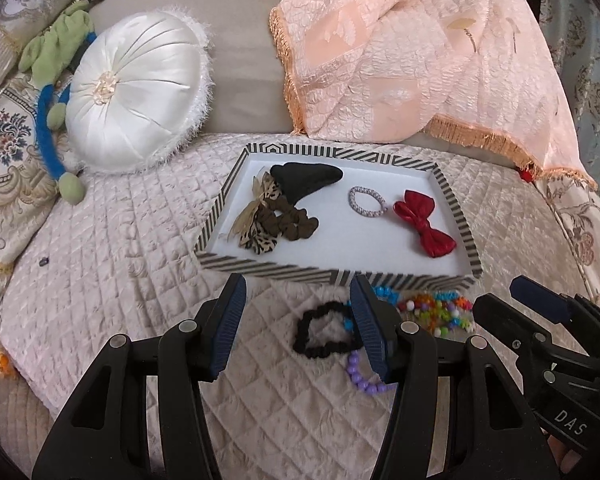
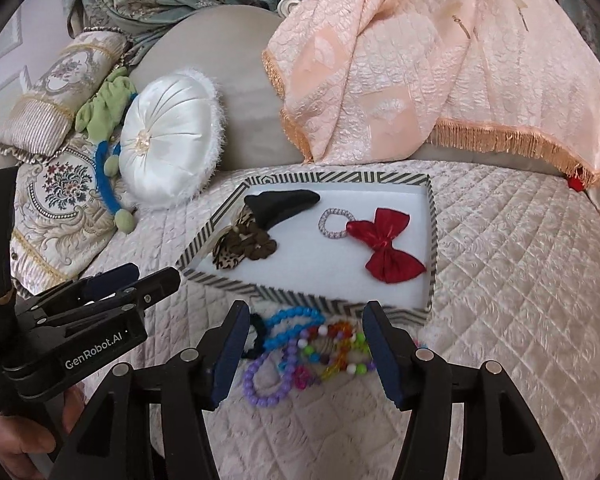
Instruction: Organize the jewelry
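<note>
Your left gripper [image 1: 298, 320] and right gripper [image 2: 306, 350] are black plastic with ribbed navy pads, silver pivot screws, and white "GenRobot.AI" lettering.

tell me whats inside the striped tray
In the tray: a red bow, a silver ring band, a black pouch, a brown scrunchie and a leopard bow. The pouch overlaps the leopard bow, hiding whatever lies beneath.

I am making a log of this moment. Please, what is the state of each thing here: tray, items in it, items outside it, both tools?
Tray: open, partly filled.
Red bow: in tray.
Silver ring: in tray, beside bow.
Black scrunchie: on quilt, outside tray.
Bead strings: piled on quilt, outside tray.
Left tool: open, empty.
Right tool: open, empty, over beads.
</note>
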Demonstrator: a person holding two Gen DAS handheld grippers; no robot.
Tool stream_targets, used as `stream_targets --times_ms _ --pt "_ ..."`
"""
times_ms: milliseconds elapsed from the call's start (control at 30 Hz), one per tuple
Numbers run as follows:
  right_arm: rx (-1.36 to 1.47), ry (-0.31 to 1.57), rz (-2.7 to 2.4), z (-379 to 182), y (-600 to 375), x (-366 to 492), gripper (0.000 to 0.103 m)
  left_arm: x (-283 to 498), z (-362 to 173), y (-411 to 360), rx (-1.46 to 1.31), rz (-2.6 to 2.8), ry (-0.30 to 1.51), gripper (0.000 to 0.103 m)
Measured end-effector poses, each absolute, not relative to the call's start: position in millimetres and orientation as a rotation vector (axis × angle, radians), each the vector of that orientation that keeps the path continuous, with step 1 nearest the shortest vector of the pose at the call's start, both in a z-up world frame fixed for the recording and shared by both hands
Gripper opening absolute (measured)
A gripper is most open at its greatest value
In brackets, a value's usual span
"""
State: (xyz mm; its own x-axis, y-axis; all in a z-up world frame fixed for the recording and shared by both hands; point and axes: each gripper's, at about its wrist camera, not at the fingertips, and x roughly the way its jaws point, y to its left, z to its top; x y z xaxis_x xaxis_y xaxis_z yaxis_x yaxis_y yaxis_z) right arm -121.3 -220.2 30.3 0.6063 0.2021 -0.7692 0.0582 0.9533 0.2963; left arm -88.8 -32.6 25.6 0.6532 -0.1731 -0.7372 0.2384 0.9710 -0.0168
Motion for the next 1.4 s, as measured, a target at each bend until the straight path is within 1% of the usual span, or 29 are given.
stream_targets --times_ms 433,600,933,967,1033,1167,1400 --pt "0.283 0.969 0.058 15.1 -232.2 -158.5 0.057 -101.9 13.7 -5.1 -0.004 -0.270 0.899 0.055" --pt "0.290 0.988 0.081 6.1 -231.7 -162.4 0.057 -96.7 -1.3 -6.5 -0.006 -0.298 0.951 0.058" --pt "0.270 1.017 0.121 -11.8 -231.6 -152.0 0.056 -64.1 -42.7 -17.4 0.011 -0.350 1.085 0.059" --pt "0.269 1.019 0.122 -13.5 -234.7 -149.8 0.055 -61.3 -44.1 -17.1 0.009 -0.350 1.087 0.059" --pt "0.270 1.033 0.130 -18.4 -240.0 -142.0 0.047 -53.9 -46.8 -16.2 0.000 -0.346 1.093 0.060" --pt "0.273 1.056 0.150 -28.8 -243.1 -126.0 0.044 -43.2 -52.4 -16.8 -0.017 -0.350 1.109 0.062" --pt "0.258 1.101 0.192 -51.2 -235.4 -103.0 0.032 -33.2 -67.0 -24.8 0.007 -0.361 1.144 0.062"
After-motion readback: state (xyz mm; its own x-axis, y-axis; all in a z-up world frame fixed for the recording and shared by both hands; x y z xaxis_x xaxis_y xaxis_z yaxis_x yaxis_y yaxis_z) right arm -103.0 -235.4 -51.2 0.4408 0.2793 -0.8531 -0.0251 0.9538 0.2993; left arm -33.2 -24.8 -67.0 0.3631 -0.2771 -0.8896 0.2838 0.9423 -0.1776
